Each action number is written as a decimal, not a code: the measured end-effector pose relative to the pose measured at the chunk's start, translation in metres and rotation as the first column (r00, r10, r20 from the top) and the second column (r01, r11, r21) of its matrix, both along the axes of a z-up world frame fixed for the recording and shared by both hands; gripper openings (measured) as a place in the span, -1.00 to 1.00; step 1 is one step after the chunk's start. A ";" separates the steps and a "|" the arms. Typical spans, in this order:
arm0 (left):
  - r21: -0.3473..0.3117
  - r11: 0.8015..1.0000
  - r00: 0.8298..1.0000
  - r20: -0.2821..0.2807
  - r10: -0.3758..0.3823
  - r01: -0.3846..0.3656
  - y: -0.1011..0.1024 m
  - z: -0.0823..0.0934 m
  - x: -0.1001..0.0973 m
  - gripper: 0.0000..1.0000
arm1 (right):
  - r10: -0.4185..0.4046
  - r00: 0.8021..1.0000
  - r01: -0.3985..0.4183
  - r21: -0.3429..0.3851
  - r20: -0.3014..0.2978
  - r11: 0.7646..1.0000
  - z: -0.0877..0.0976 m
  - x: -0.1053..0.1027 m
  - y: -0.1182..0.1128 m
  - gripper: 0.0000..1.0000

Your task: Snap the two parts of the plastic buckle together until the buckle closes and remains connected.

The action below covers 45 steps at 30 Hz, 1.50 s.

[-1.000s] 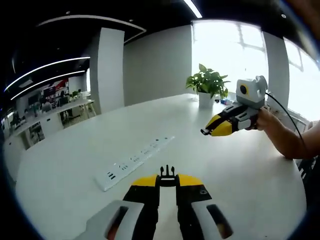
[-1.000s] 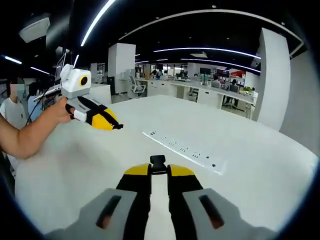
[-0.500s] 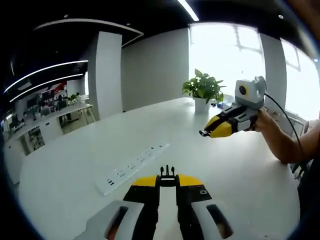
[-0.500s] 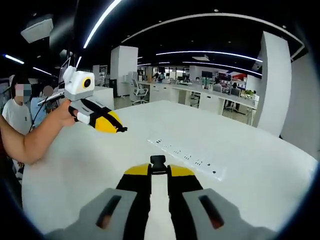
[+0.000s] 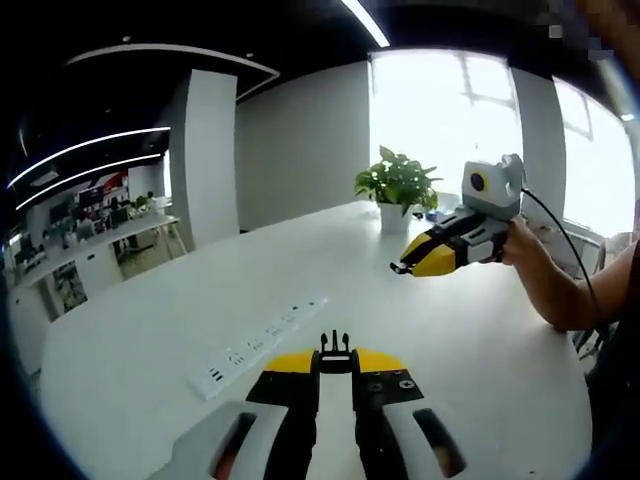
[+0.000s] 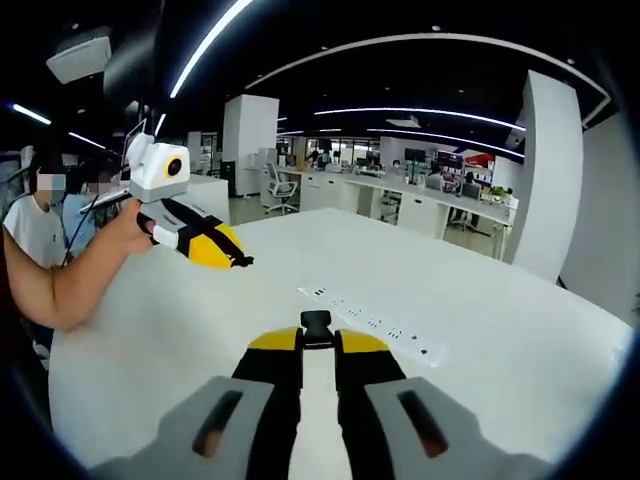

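Note:
In the left gripper view my left gripper [image 5: 335, 358] is shut on the pronged half of the black buckle [image 5: 335, 347], which sticks out past the yellow tips. My right gripper [image 5: 405, 266] hangs in the air to the right above the white table [image 5: 150, 340], a small dark piece at its tip. In the right gripper view my right gripper [image 6: 317, 336] is shut on the socket half of the black buckle [image 6: 316, 324]. The left gripper [image 6: 240, 261] is held up at the left, apart from it. The two halves are well apart.
A white power strip [image 5: 255, 346] lies on the table [image 6: 520, 340] ahead of both grippers, seen again as power strip [image 6: 375, 327]. A potted plant [image 5: 397, 188] stands at the table's far edge. A hand [image 6: 125, 225] and forearm hold the left gripper. Desks and people sit behind.
Both cameras have lifted and tilted slightly. The right gripper sits a little further left and higher in the left gripper view. Both jaws stay shut on their halves.

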<state>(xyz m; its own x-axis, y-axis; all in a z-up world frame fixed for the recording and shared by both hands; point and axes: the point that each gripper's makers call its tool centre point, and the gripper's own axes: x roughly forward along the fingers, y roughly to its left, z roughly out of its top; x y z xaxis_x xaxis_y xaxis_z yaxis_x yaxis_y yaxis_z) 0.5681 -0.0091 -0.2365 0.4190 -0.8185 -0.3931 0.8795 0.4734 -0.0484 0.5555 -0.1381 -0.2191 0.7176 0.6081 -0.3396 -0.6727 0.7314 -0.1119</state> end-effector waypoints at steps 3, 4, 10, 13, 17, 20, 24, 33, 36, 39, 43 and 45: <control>0.000 1.000 1.000 0.005 -0.004 0.004 -0.001 0.003 -0.002 -0.81 | 0.003 1.000 -0.003 0.003 0.007 1.000 0.005 -0.003 0.000 -0.79; -0.001 1.000 1.000 0.006 -0.005 0.005 -0.001 0.004 -0.002 -0.81 | 0.005 1.000 -0.005 0.003 0.010 1.000 0.007 -0.004 0.001 -0.79; 0.001 1.000 1.000 0.008 -0.012 0.012 -0.002 0.007 -0.005 -0.81 | 0.015 1.000 -0.015 0.001 0.017 1.000 0.012 -0.009 0.003 -0.79; 0.000 1.000 1.000 0.006 -0.015 0.015 -0.002 0.008 -0.006 -0.81 | 0.020 1.000 -0.020 0.001 0.018 1.000 0.015 -0.012 0.003 -0.79; -0.005 1.000 1.000 0.010 -0.017 0.017 -0.001 0.011 -0.007 -0.81 | 0.026 0.999 -0.026 0.003 0.022 1.000 0.018 -0.015 0.004 -0.79; -0.005 1.000 1.000 0.010 -0.017 0.017 -0.001 0.011 -0.006 -0.81 | 0.026 0.999 -0.026 0.001 0.020 1.000 0.017 -0.014 0.004 -0.79; -0.007 1.000 1.000 0.000 -0.020 0.020 -0.001 0.009 -0.006 -0.81 | 0.025 1.000 -0.025 -0.004 0.012 1.000 0.013 -0.013 0.004 -0.79; 0.004 1.000 1.000 -0.008 -0.018 0.018 -0.001 0.004 -0.004 -0.81 | 0.025 1.000 -0.025 -0.006 0.005 1.000 0.010 -0.012 0.004 -0.79; 0.006 1.000 1.000 -0.007 -0.014 0.014 0.000 0.003 -0.003 -0.81 | 0.022 1.000 -0.022 -0.008 0.007 1.000 0.010 -0.012 0.003 -0.79; 0.004 1.000 1.000 -0.008 -0.009 0.009 0.000 0.003 -0.002 -0.81 | 0.022 1.000 -0.022 -0.006 0.011 1.000 0.012 -0.012 0.003 -0.79; 0.003 1.000 1.000 -0.005 -0.009 0.009 0.000 0.004 -0.002 -0.81 | 0.024 1.000 -0.024 -0.008 0.012 1.000 0.012 -0.013 0.004 -0.79; 0.005 1.000 1.000 -0.003 -0.008 0.008 0.000 0.004 -0.002 -0.81 | 0.024 1.000 -0.024 -0.007 0.013 1.000 0.012 -0.013 0.004 -0.79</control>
<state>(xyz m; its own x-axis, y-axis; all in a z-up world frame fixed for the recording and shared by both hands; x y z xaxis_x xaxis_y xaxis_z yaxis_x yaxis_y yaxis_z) 0.5658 -0.0092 -0.2327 0.4112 -0.8200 -0.3981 0.8832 0.4665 -0.0487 0.5426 -0.1341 -0.2070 0.7074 0.6227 -0.3343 -0.6883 0.7143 -0.1261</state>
